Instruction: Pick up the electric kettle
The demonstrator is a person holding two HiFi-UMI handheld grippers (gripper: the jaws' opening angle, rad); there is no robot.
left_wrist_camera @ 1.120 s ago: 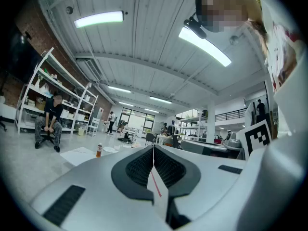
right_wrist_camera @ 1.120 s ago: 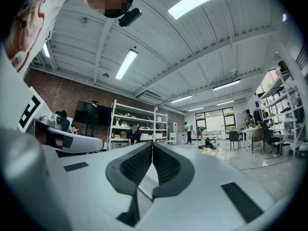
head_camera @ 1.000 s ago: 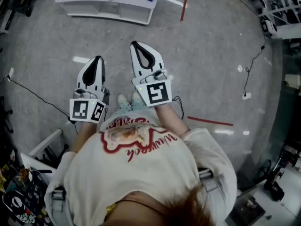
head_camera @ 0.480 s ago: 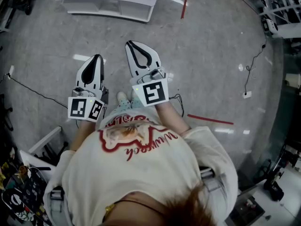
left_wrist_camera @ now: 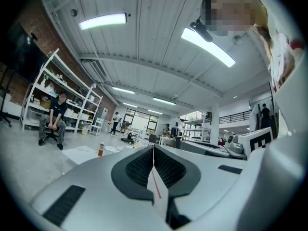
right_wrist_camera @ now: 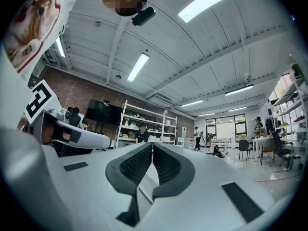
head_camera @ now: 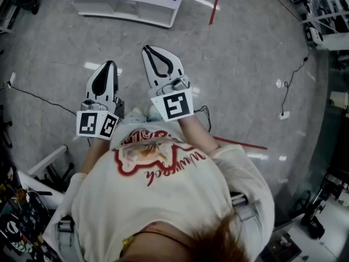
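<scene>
While both point toward 12 o'clock, the left gripper (head_camera: 110, 65) and right gripper (head_camera: 149, 50) are clenched on nothing. No view shows the electric kettle. A white worktop (head_camera: 131, 12) lies ahead, nearer the right gripper.

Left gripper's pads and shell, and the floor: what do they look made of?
Left gripper: pads likely black rubber, matte, finely ribbed; shell probably moulded white plastic, smooth satin. Floor: seemingly polished grey concrete, mottled, reflecting lights.
</scene>
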